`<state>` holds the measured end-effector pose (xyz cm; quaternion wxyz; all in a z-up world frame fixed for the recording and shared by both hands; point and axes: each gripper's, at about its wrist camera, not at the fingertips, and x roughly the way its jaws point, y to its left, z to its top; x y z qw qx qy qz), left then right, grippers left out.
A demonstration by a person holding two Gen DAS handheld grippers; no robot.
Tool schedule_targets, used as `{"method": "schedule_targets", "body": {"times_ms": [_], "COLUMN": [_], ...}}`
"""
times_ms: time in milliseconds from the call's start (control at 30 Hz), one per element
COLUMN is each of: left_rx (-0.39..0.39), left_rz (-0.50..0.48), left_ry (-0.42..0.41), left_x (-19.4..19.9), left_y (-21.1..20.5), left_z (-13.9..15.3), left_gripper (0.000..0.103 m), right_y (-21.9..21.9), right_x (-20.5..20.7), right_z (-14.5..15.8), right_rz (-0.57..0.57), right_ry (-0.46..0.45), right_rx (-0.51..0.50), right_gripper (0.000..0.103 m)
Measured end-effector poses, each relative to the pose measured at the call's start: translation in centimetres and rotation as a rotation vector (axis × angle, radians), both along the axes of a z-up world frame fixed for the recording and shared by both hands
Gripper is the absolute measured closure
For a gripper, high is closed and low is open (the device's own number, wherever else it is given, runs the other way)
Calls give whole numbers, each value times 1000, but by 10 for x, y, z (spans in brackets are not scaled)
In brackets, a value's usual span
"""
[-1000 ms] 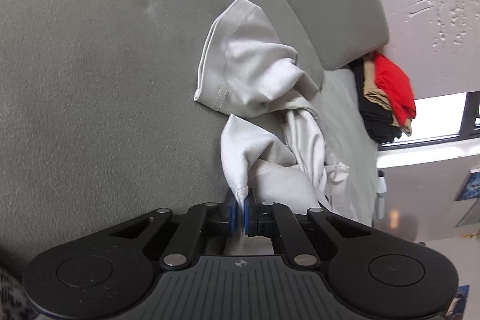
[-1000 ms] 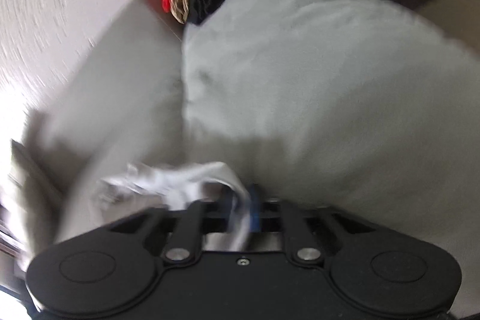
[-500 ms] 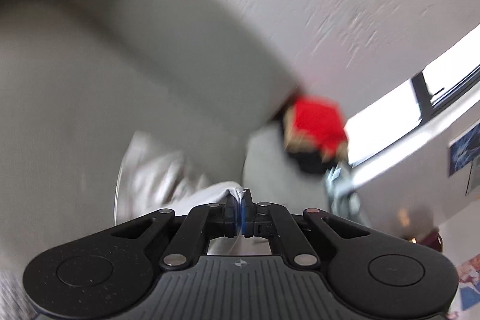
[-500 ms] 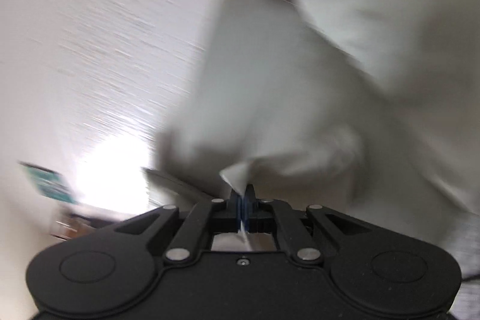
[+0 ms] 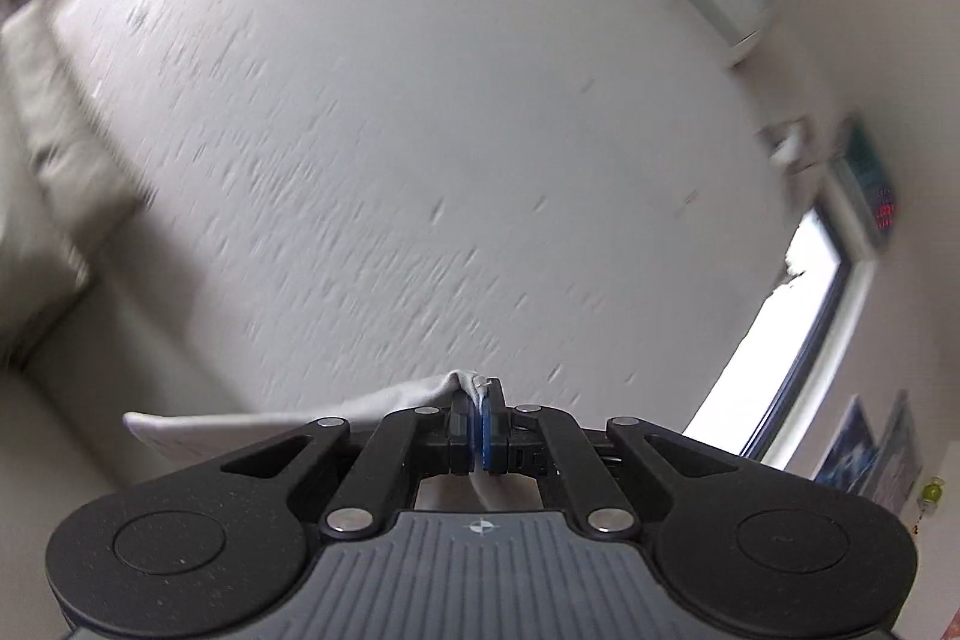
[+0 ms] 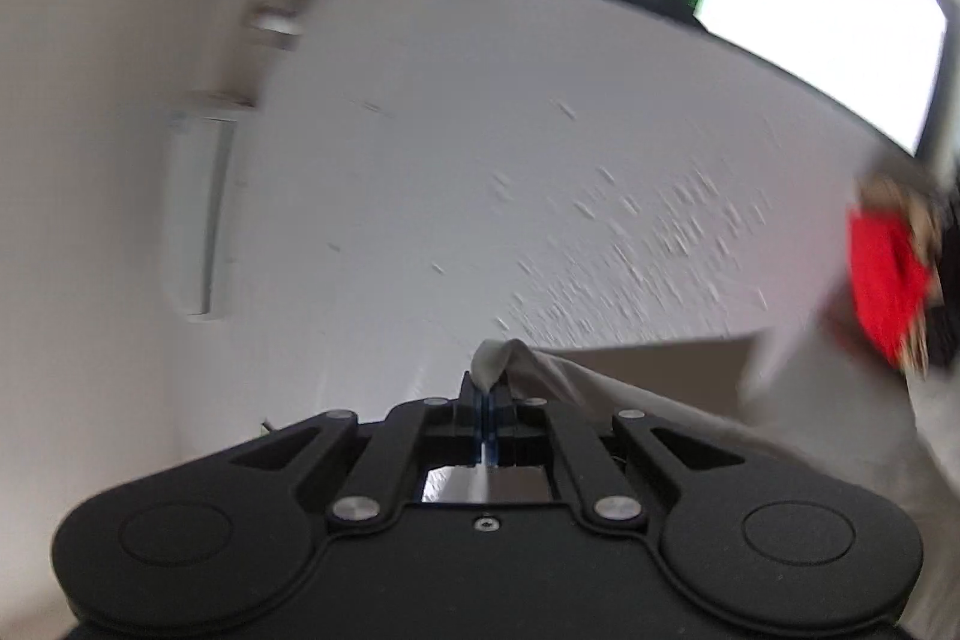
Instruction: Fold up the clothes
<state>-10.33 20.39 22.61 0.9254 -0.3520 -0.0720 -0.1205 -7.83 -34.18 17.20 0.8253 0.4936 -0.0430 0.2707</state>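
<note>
The left gripper [image 5: 478,427] has its jaws pressed shut on a pinch of the white garment [image 5: 312,415], whose cloth trails away to the left of the jaws and drops below them. The right gripper [image 6: 486,421] is likewise clamped tight on another edge of the same garment [image 6: 600,394], the cloth running off to the right of its jaws. Both point slightly upward at the textured wall [image 5: 450,130], so most of the garment hangs out of view. The step looks like lifting the piece to spread it. To do it well, draw the held edge taut between the two grips, keep them level, and let the cloth hang free of twists before laying it down.
</note>
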Motion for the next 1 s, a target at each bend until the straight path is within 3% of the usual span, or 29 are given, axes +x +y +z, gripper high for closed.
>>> {"method": "schedule_targets", "body": {"times_ms": [133,200,300,433,533,600,667,700,800,867,933,1000], "left_rx": [4,29,3,66,155,214,264,267,277,297,324,352], "left_rz": [20,50,16,7,14,22,51,56,68,75,75,75], "left_ry": [22,90,194,364,532,586,564,503,325,245,235,253], "left_x": [-10,0,39,113,187,224,242,241,235,226,222,221], "left_y": [-3,-3,2,3,3,4,1,1,0,-3,-9,-15], "left_z": [14,15,-4,-29,-57,-71,-60,-47,-8,3,-7,-25], "left_gripper": [102,102,102,102,103,103,103,103,102,102,102,102], "right_y": [-3,-6,-2,14,37,48,52,52,45,39,36,34], "right_x": [-25,-26,-4,57,134,184,214,217,210,197,182,177], "right_z": [20,26,20,-10,-41,-61,-65,-59,-28,-10,-16,-43], "right_rz": [5,-6,-13,-34,-53,-66,-87,-96,-146,-170,-173,-157], "right_ry": [-44,-21,46,191,360,458,495,470,322,244,219,255], "right_rx": [-40,-87,-103,-134,-227,-274,-283,-282,-303,-314,-330,-338], "right_gripper": [101,101,101,101,101,101,101,101,101,101,101,101]}}
